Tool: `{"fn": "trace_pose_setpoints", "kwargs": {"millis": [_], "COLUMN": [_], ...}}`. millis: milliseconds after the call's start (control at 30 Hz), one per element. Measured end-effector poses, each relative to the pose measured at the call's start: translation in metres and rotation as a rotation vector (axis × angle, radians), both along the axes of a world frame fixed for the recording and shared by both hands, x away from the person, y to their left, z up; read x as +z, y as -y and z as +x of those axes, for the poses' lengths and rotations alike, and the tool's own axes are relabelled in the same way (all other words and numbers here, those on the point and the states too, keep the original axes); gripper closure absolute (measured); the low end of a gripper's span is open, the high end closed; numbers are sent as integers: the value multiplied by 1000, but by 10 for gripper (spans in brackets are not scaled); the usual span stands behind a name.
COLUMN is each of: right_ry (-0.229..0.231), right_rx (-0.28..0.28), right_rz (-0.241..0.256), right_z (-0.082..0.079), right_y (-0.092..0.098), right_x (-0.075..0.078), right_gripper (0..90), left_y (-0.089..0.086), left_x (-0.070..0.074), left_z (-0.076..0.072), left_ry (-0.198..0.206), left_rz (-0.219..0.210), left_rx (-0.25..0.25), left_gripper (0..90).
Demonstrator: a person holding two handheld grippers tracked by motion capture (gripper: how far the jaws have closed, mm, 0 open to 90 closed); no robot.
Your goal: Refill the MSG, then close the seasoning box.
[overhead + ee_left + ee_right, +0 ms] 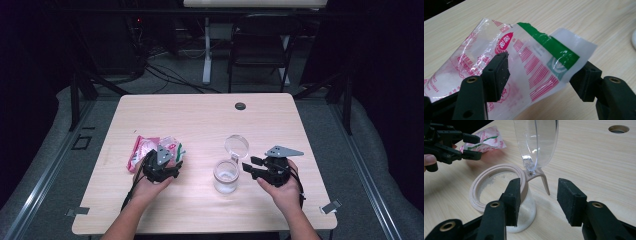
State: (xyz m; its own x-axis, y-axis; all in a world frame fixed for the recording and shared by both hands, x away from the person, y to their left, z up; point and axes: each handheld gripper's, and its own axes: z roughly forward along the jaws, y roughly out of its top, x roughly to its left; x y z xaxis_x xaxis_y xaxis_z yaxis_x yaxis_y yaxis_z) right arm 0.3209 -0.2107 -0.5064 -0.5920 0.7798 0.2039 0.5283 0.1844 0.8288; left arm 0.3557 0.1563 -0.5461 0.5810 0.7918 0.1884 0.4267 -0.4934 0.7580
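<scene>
A clear plastic bag (pixel 146 150) printed in red, with a green strip (pixel 551 47) along its torn top, lies at the table's left. My left gripper (pixel 541 77) is open, one jaw on each side of the bag's top end; the bag's corner lies over the right jaw. In the high view the left gripper (pixel 162 162) sits at the bag's near right. A clear jar (pixel 226 176) with a beige rim (pixel 496 171) and white powder inside stands at the centre, its clear hinged lid (pixel 536 142) upright. My right gripper (pixel 541 202) is open at the jar's hinge side, nothing gripped.
A dark round cable hole (pixel 240 106) sits near the table's far edge. A black chair (pixel 260 45) and a white table leg (pixel 206 50) stand beyond the table. Bare wood (pixel 200 120) lies between the jar and the far edge.
</scene>
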Motion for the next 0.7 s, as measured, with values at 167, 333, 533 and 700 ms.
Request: {"fn": "trace_pose_setpoints", "kwargs": {"millis": [167,333,533,700], "right_ry": [5,-1,4,8], "right_rx": [-1,-5,-10,-23], "right_rz": [0,-6,-13,-5], "right_z": [-1,-2,-6,-7], "right_y": [0,3,4,6], "right_x": [0,-1,-1,-1], "right_gripper": [535,535,535,535], "left_y": [-1,-2,-4,-4], "left_x": [-4,-7,-9,-11], "left_z": [5,8,13,17], "left_ry": [11,18,24,26], "left_rz": [10,22,29,29], "left_rx": [16,35,60,69], "left_gripper": [360,371,393,450]}}
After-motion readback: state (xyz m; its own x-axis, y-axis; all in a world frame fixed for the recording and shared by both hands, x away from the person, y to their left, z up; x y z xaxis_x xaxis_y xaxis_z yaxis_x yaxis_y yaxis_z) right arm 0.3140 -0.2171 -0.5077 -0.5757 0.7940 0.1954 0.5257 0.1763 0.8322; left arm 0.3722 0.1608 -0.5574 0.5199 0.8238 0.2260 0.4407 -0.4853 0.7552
